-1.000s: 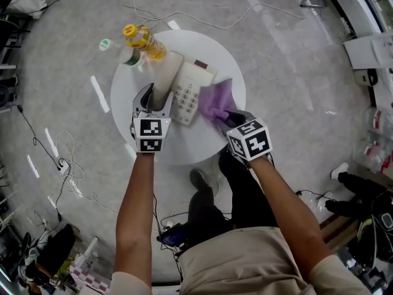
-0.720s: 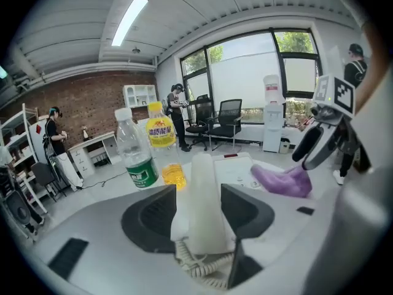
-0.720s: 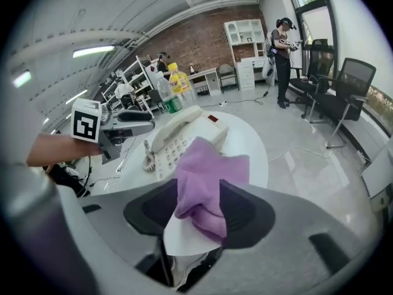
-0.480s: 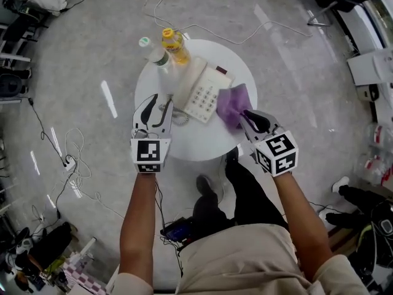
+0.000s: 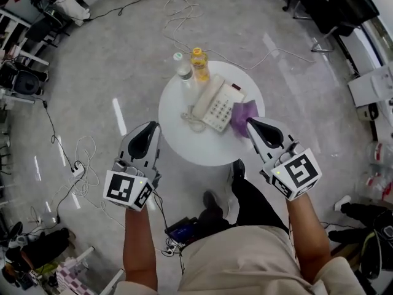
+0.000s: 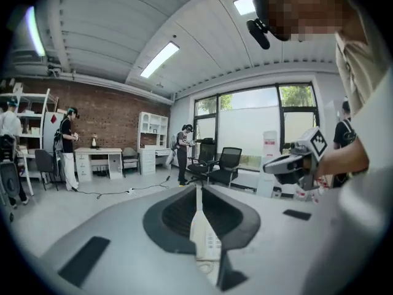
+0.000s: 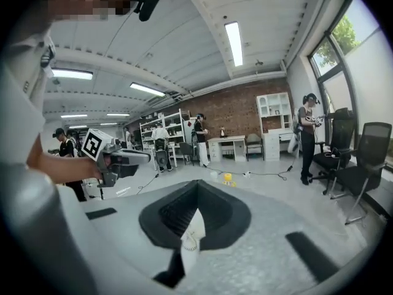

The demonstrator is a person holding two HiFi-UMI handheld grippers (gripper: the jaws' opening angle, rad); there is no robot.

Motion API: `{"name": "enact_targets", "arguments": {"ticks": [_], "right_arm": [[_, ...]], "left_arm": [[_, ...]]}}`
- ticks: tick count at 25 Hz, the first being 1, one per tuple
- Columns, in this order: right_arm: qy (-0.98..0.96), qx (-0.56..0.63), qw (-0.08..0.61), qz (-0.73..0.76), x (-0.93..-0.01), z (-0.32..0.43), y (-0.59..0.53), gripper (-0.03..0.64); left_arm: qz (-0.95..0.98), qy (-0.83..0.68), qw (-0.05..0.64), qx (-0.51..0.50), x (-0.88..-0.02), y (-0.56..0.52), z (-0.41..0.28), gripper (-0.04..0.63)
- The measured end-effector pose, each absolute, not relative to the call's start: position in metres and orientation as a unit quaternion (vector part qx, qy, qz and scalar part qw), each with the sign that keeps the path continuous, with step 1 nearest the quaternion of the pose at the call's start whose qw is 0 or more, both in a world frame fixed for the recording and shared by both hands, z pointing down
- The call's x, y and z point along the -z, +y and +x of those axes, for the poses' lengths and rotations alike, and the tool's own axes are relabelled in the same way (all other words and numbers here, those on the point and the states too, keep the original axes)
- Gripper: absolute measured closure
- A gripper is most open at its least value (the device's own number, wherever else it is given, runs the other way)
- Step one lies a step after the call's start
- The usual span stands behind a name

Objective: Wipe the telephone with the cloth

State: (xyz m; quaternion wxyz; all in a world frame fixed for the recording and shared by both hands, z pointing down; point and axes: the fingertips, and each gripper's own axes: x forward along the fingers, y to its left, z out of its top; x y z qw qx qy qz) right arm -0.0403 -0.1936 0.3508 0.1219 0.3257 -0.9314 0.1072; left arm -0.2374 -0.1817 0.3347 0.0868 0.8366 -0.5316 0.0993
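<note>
A cream telephone (image 5: 216, 104) lies on the round white table (image 5: 202, 149), its handset in the cradle. The purple cloth (image 5: 243, 116) lies crumpled against its right side. My left gripper (image 5: 153, 126) is held high, off the table's left edge. Over the table's right edge, just as high, is my right gripper (image 5: 250, 122). Both have just been closing and are now shut with nothing between the jaws. In the left gripper view the telephone (image 6: 206, 242) shows through the slit below the closed left gripper (image 6: 198, 192). The right gripper (image 7: 196, 186) points level into the room.
A yellow bottle (image 5: 198, 62) and a clear bottle (image 5: 184, 76) stand at the table's far edge. Cables (image 5: 80, 165) trail over the floor to the left. Office chairs (image 7: 359, 155), desks and several people are farther off in the room.
Both grippers have lifted away from the table and closed. The left came off the handset and the right off the cloth, which stays on the table. The table now looks smaller and farther.
</note>
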Motion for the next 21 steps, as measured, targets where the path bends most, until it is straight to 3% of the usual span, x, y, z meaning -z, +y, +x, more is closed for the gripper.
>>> {"name": "enact_targets", "arguments": {"ticks": [6,21], "right_arm": [[-0.938,-0.073,0.102,0.322,-0.284,-0.048,-0.155,0.626],[-0.943,-0.038,0.100,0.315,-0.213,-0.071,-0.053,0.626]], "left_arm": [[0.839,-0.530,0.106,-0.064,-0.273,-0.118,-0.264,0.566],[0.821,-0.569,0.047,-0.025,-0.178,-0.016,-0.320,0.566]]}}
